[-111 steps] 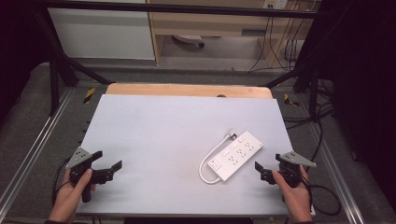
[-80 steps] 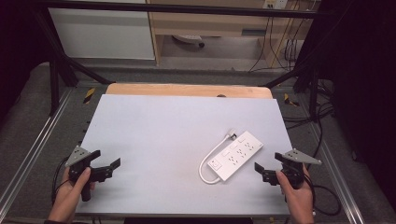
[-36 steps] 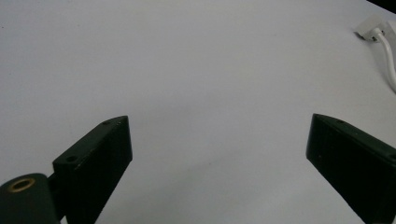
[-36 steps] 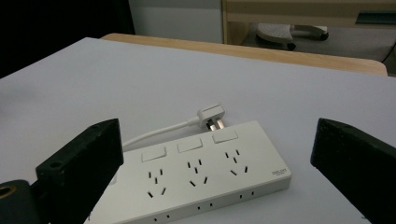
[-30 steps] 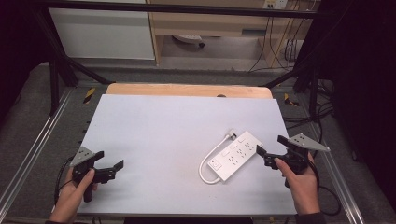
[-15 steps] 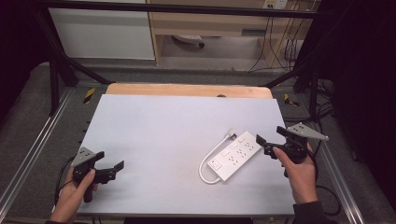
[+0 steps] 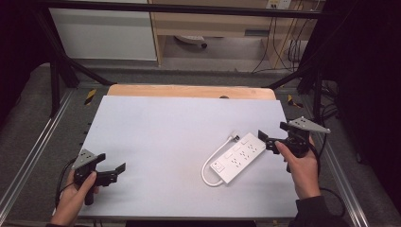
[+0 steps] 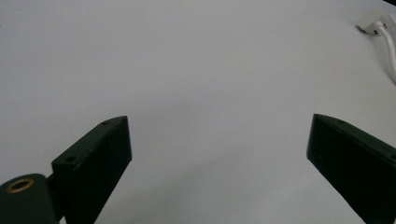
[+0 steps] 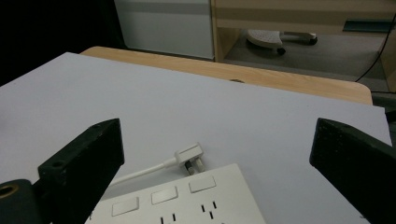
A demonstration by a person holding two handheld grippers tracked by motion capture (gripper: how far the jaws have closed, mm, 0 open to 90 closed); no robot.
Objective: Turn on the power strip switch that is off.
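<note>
Beside right gripper (image 7: 269, 142), jaws wide: power strip (image 7: 238, 157), rigid, smooth, light; grip across far end. Left gripper (image 7: 115, 171) wide, idle.

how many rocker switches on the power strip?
4 on the power strip: three in a row along its far edge toward the plug, one separate at the near end by the cable exit. None look hidden.

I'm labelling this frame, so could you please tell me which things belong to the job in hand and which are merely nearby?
In the job:
- white plastic power strip with its white cable and plug
- right gripper, open beside the strip's far end

Merely nearby:
- left gripper, open over the bare grey table
- wooden board behind
</note>
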